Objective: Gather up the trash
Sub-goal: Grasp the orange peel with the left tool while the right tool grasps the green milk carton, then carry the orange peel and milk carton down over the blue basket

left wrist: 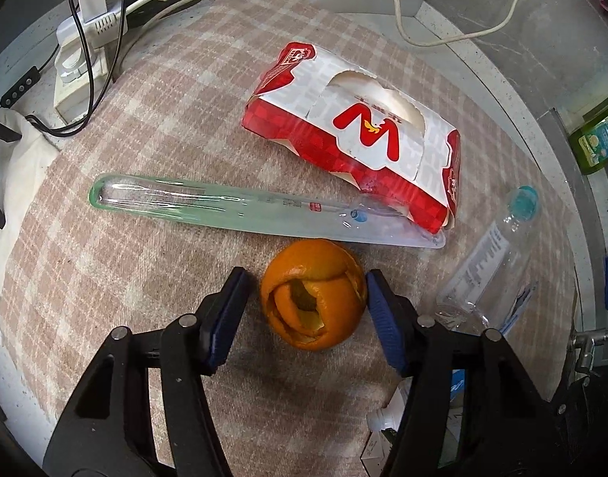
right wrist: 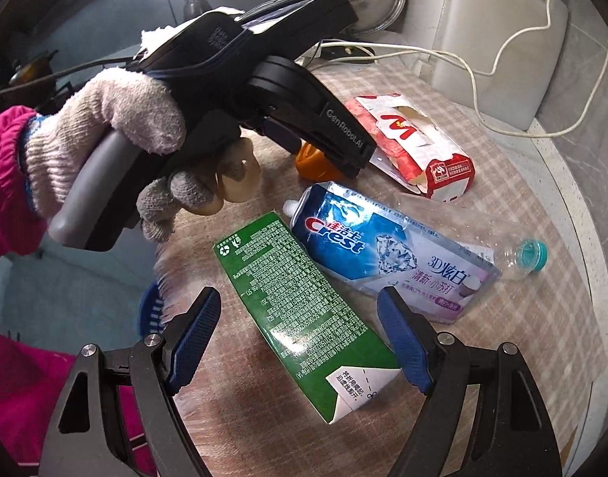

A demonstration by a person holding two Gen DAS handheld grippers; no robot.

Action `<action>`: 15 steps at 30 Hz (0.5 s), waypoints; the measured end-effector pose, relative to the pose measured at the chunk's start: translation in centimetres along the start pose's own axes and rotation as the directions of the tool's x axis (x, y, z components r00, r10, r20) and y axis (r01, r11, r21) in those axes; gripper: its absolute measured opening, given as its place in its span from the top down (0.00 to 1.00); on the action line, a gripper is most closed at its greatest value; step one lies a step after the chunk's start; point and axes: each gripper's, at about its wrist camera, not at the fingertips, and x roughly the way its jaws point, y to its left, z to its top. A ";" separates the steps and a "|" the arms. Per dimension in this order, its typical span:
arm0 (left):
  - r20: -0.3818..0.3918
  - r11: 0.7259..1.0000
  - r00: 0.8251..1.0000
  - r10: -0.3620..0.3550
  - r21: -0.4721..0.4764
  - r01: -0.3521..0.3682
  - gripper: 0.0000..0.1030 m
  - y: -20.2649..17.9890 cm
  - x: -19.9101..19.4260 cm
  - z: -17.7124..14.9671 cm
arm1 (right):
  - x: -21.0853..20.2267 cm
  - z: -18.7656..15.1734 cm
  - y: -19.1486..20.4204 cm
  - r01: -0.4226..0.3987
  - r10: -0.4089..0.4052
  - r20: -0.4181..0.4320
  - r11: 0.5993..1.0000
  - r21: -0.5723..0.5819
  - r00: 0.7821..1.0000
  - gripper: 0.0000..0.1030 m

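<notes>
A hollow ball of curled orange peel (left wrist: 312, 293) sits on a pink-and-cream checked cloth, its torn opening facing up. At its twelve o'clock, just beside it, a long clear plastic toothbrush sleeve (left wrist: 240, 208) lies flat. Beyond that rests a crushed red-and-white cardboard food box (left wrist: 355, 139) with a big red letter. At the peel's three o'clock, a clear plastic bottle with a teal cap (left wrist: 490, 254) lies on its side. A squeezed blue-and-white toothpaste tube (right wrist: 387, 252) lies flat, touching a flattened green drink carton (right wrist: 304, 310) at its seven o'clock.
</notes>
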 end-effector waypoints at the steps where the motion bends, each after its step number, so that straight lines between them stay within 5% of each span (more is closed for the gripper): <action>1: 0.000 1.000 1.000 -0.004 0.004 0.004 0.45 -0.1 0.1 0.2 | 0.0 0.0 0.1 0.002 -0.002 -0.001 1.000 -0.007 1.000 0.22; 4: 0.005 1.000 1.000 -0.004 0.020 0.003 0.50 -0.4 0.0 0.0 | 0.0 0.0 0.5 0.014 -0.014 -0.005 1.000 -0.028 1.000 0.23; 10: 0.012 0.999 1.000 -0.013 0.035 0.013 0.54 -0.4 -0.4 -0.3 | 0.0 -0.1 1.3 0.029 -0.030 -0.013 0.998 -0.060 0.999 0.44; 12: 0.014 0.999 1.000 -0.017 0.039 0.016 0.54 -0.3 -0.7 -0.4 | -0.1 -0.1 1.6 0.030 -0.031 -0.019 0.997 -0.065 0.999 0.59; 15: 0.023 0.999 1.000 -0.021 0.045 0.020 0.55 0.0 -1.4 -0.9 | -0.3 -0.1 1.9 0.041 -0.042 -0.011 0.997 -0.066 0.999 0.64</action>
